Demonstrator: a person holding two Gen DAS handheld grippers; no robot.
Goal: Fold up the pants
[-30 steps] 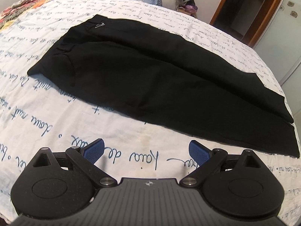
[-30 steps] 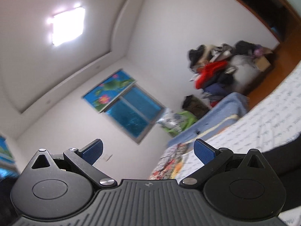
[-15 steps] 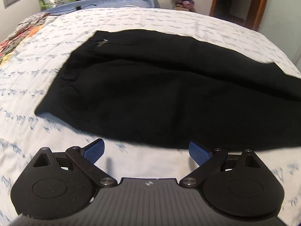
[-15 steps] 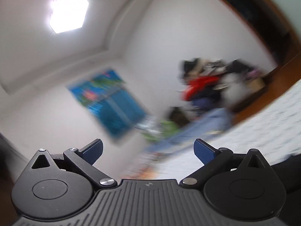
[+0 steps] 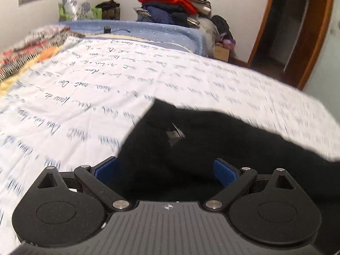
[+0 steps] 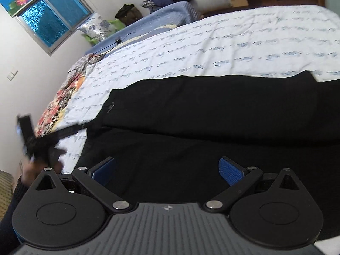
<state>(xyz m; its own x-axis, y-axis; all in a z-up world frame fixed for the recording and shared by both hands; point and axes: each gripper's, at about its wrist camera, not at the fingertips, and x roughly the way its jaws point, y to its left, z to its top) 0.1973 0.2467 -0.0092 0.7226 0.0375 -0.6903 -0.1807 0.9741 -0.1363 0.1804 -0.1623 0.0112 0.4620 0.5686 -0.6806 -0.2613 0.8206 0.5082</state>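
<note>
Pants (image 6: 212,116): black, spread flat on the bed (image 6: 233,42), waistband end to the left, legs running off right
Left tool (image 5: 165,170): fingers wide apart, nothing gripped, low over the waistband corner near the small metal clasp (image 5: 175,135)
Right tool (image 6: 166,170): also wide apart and empty, sitting over the near pant leg
Background: clothes pile (image 5: 174,2) behind the bed, window (image 6: 51,21) on the left wall

The black fabric pants (image 6: 212,116) lie flat across the bed with the white script-printed sheet (image 6: 233,42). Behind the bed sits a heaped pile of clothes (image 5: 174,6); a window (image 6: 53,19) is left.
</note>
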